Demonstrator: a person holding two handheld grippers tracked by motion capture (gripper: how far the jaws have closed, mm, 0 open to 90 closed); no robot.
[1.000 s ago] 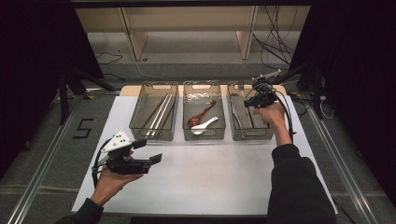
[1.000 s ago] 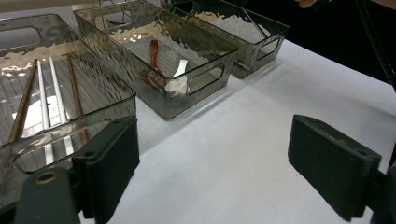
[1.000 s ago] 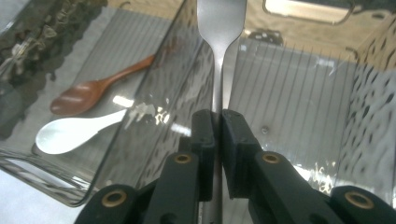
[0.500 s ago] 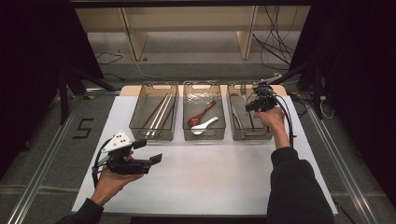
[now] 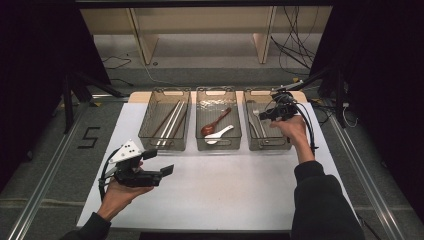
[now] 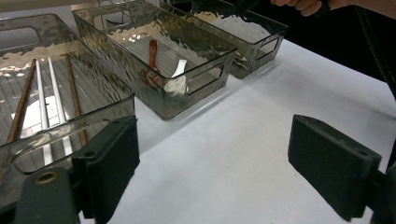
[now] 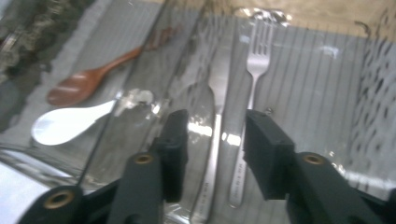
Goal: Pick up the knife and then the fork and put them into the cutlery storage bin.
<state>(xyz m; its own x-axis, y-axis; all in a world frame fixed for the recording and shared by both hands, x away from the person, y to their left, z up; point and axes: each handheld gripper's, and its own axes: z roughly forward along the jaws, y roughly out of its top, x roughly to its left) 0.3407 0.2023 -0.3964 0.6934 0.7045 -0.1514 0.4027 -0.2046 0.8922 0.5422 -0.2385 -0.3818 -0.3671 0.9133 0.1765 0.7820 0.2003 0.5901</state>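
Now my right gripper [image 7: 212, 140] hangs over the right bin [image 5: 248, 107], its jaws just opened and gripping nothing, the fork [image 7: 250, 112] lying flat on that bin's floor beneath them

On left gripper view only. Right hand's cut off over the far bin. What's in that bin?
Observer: A metal fork and a second metal utensil, lying flat side by side.
Operator: Right gripper holding either?
Observer: No. The right gripper has just been opening; the second utensil's handle shows between its fingers, not clamped.
Operator: Where's my left gripper relative to the bins?
Observer: The left gripper is on the person's side of the chopstick bin, near its left corner, over the white mat.
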